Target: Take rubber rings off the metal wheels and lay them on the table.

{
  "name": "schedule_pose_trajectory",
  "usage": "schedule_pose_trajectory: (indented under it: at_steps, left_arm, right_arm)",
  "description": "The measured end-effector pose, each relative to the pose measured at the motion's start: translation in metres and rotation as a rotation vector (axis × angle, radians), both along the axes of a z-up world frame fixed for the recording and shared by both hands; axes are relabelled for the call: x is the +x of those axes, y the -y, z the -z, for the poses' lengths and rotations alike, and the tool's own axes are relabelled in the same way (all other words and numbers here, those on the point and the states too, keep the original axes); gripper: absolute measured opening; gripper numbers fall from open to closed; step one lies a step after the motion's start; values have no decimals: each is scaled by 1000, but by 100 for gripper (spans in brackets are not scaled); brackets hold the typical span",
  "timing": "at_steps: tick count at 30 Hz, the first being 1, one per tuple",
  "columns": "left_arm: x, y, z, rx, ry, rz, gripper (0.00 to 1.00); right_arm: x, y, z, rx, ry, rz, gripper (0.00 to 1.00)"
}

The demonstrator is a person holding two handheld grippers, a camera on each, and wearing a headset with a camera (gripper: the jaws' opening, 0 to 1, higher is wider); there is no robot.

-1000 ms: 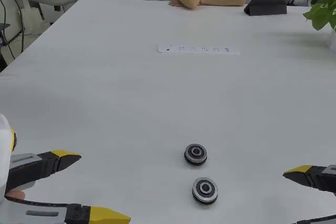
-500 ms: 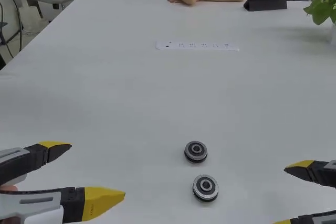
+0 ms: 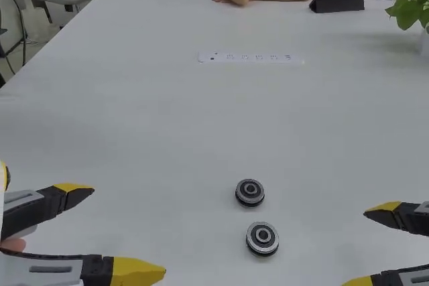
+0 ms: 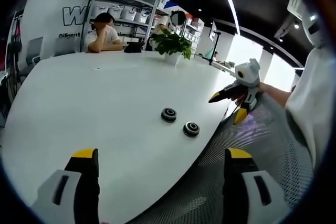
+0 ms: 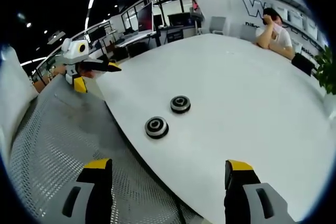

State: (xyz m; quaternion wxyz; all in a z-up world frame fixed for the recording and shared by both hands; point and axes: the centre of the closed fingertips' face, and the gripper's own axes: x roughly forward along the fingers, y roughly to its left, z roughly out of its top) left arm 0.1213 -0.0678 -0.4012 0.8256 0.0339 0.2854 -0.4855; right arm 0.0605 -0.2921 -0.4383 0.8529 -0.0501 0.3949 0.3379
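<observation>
Yellow-tipped and spread wide, your left gripper [image 3: 129, 232] sits at the lower left of the head view with nothing between its jaws. Your right gripper [image 3: 354, 248], at the lower right, is just as wide and just as empty. Between them, low and a little right of centre, two wheels lie flat on the white counter [image 3: 201, 118]: the upper wheel [image 3: 250, 193] and, just below it but apart, the lower wheel [image 3: 261, 239]. Each is bright metal with a dark bore and a black rubber ring [image 3: 238, 195] round its rim. Expect the metal to be dense and to slide on the smooth top, and the ring to be soft and stretchy. Pin the metal with one gripper and pinch the ring's outer edge with the other.
</observation>
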Motion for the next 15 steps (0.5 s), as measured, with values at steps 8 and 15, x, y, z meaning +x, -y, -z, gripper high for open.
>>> schedule_pose_trajectory:
  at_steps: [8, 15]
  left_arm:
    - [-2, 2, 1, 6, -7, 19, 99]
    - [-4, 3, 3, 12, -10, 32, 99]
  right_arm:
    - [0, 0, 0, -1, -2, 0, 88]
    - [0, 0, 0, 1, -2, 2, 88]
